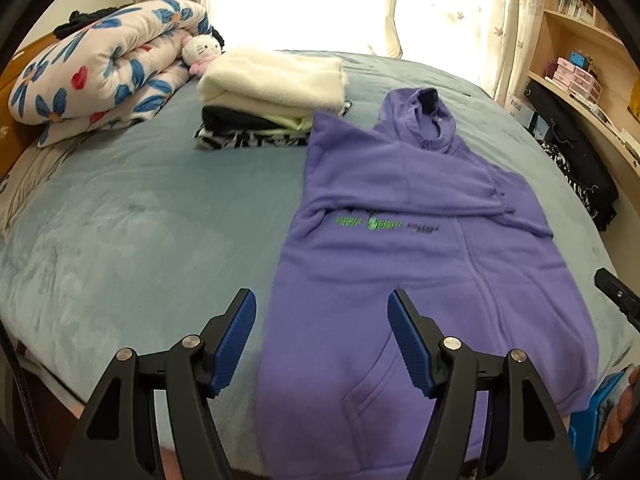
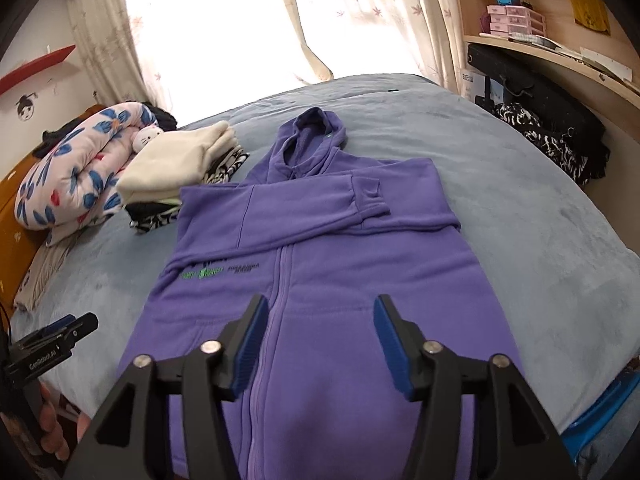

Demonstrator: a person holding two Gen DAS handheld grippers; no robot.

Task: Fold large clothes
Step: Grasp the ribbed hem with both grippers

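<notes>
Both grippers' jaws gape empty over purple hoodie (image 2: 320, 248) on blue-blanketed bed (image 1: 140, 220).

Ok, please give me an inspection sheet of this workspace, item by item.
Surface: bed with a blue-grey cover.
Job's things: purple hoodie flat, front up, both sleeves folded across the chest, hood pointing to the window.
Clutter: pile of folded clothes, rolled floral quilt, plush toy.
Grippers: left gripper and right gripper open, nothing between the jaws.
Cables: nothing seen.
Surroundings: curtains, shelves, dark clothes beside the bed.
</notes>
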